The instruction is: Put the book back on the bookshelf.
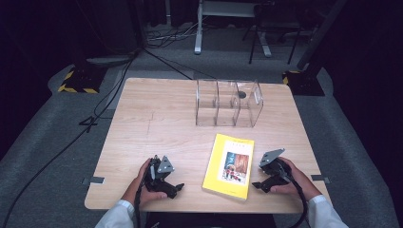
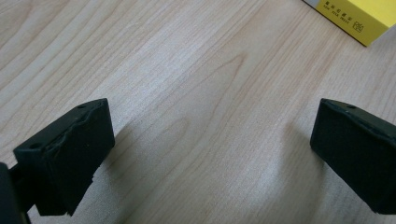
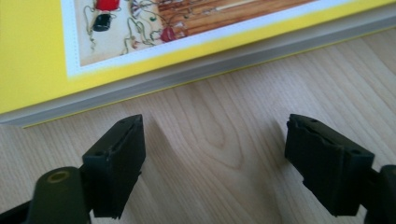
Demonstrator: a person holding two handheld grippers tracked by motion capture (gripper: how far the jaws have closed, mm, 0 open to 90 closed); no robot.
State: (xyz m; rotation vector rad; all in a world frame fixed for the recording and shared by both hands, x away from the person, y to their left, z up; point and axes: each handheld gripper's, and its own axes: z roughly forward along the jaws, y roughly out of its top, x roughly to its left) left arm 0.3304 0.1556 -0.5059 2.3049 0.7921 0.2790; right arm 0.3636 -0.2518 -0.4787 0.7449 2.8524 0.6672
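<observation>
**Both grippers wait beside the yellow book**

Clearly, the work is at its very beginning. The yellow book lies flat on the wooden table, near the front edge, between the two hands. The clear box with compartments stands behind it, well apart, and seems empty except for a small dark thing I cannot identify.

The left gripper rests on the table at the left of the book, not touching it; its jaws stand wide apart over bare wood, and a corner of the book shows far off in the left gripper view. The right gripper is just beside the book's right long edge. Its jaws are also apart, with nothing between them, and they point toward the page edge.

I judge that the step in hand is the approach to the book. The next move probably calls for the right gripper to go forward and low, so that one jaw slides under the cover edge. The book is thin and flat, so the grip could slip.
</observation>
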